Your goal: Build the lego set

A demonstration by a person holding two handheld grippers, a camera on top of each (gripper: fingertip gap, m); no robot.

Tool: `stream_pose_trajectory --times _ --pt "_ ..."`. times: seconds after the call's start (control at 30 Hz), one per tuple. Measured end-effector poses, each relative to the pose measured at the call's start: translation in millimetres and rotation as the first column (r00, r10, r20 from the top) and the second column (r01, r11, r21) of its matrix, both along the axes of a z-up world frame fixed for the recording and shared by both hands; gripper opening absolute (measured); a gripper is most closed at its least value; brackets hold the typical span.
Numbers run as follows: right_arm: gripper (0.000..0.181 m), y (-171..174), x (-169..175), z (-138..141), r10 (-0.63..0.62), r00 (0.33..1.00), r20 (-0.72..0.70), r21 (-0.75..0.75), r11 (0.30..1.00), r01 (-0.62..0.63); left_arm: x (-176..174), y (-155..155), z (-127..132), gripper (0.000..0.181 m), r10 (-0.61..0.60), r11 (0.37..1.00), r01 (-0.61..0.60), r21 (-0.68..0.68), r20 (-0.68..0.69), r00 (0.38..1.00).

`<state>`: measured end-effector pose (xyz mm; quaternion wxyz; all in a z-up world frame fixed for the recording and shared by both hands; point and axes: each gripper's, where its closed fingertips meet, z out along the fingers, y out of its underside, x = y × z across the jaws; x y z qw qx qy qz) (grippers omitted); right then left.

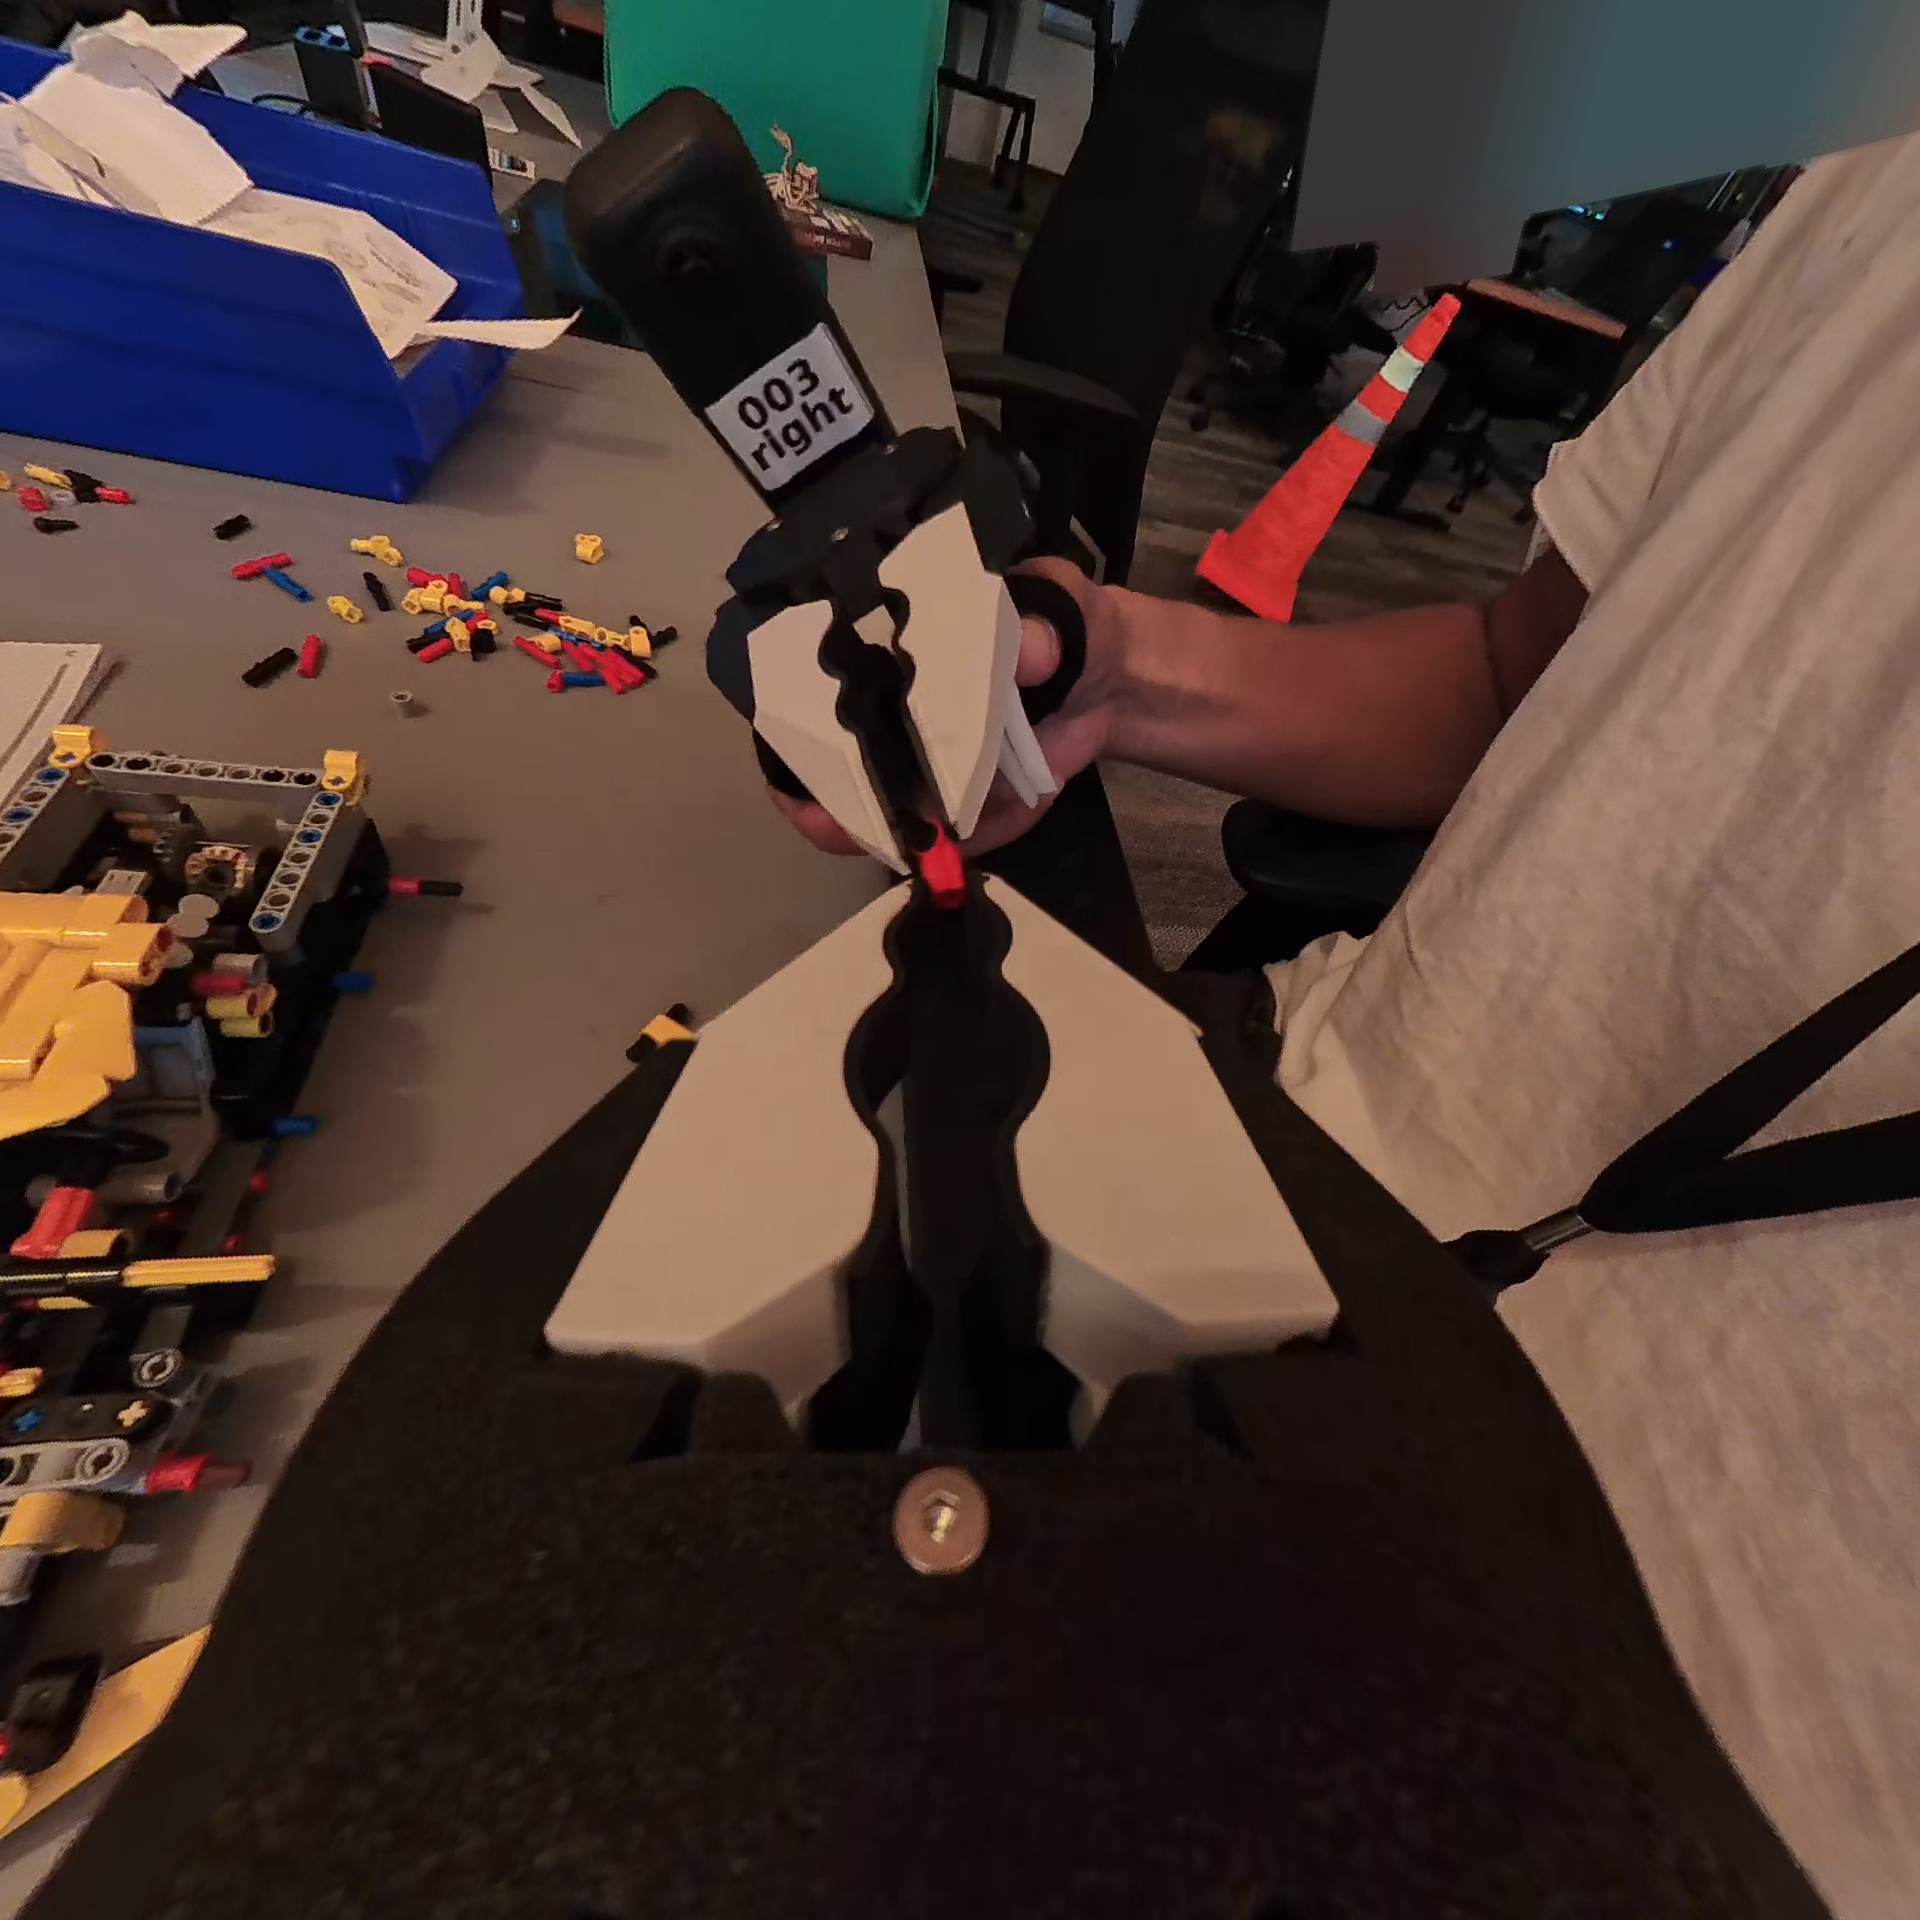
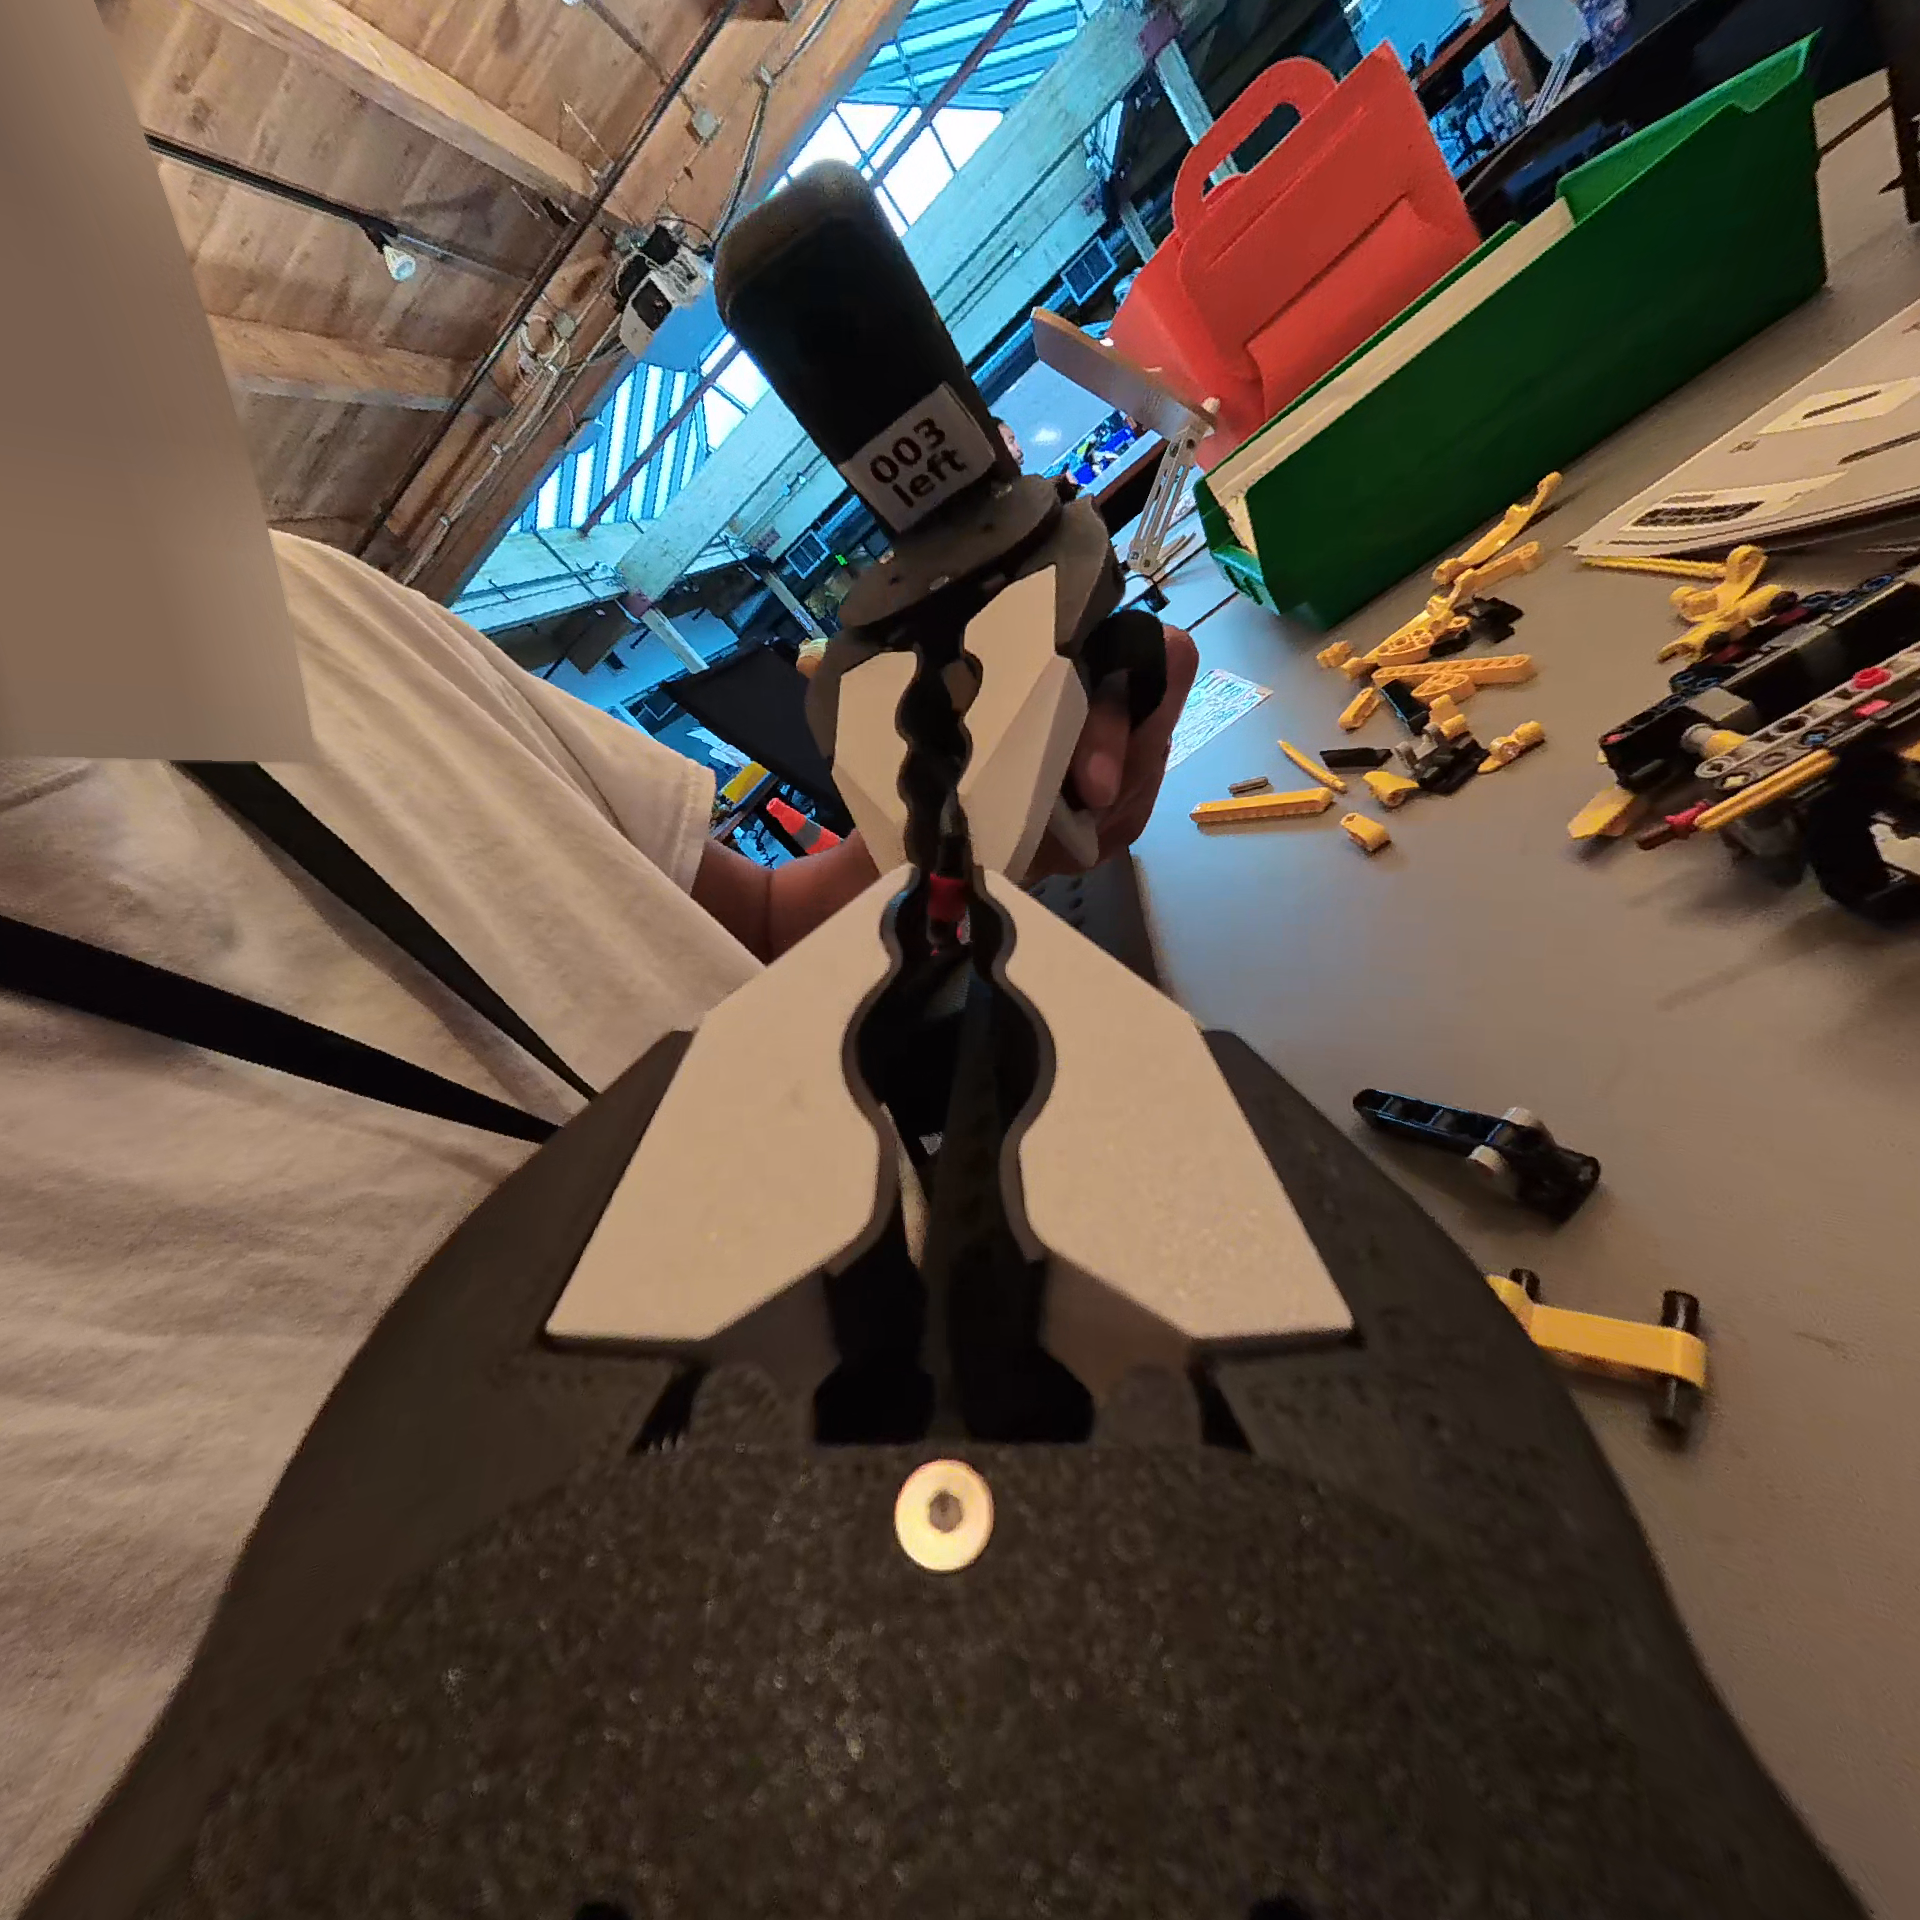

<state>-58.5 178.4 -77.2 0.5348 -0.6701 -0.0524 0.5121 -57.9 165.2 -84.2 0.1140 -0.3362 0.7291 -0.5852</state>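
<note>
Just off the bench's [image 1: 582,935] near edge, the left claw [image 1: 940,904] and right claw [image 2: 940,894] meet tip to tip, both pinching a small red plastic lego piece [image 1: 943,871] between them. On the grey bench lie the half-built yellow-and-black lego vehicle [image 1: 135,987] and scattered red, blue and yellow pins [image 1: 520,623].

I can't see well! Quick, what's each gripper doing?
Left gripper: shut on the small red plastic peg.
Right gripper: shut on the same peg, tip to tip.

Blue bin [image 1: 249,312], orange traffic cone [image 1: 1340,457], green bin [image 2: 1538,416].
</note>
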Motion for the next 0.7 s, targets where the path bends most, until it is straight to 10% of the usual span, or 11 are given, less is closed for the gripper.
stream_pose_trajectory --times 0.23,0.43,0.57,0.7 --pt "0.006 0.0 13.4 -17.7 -0.147 0.972 0.184 -0.028 0.987 0.155 1.7 10.5 -21.0 0.022 -0.002 0.997 0.006 0.08 -0.046 0.999" --pt "0.006 -21.8 24.1 -27.3 -0.272 0.924 0.269 -0.042 0.955 0.294 16.3 59.1 -78.6 0.037 -0.111 0.886 0.174 0.429 -0.169 0.979" --pt "0.006 -37.2 22.4 -35.1 -0.322 0.92 0.225 -0.051 0.939 0.341 11.3 57.0 -100.2 0.038 -0.133 0.888 0.293 0.354 -0.413 0.901" --pt "0.006 -44.2 28.7 -32.8 -0.386 0.89 0.243 -0.021 0.915 0.403 30.7 49.1 -115.0 0.037 0.001 0.933 0.15 0.328 -0.419 0.908"
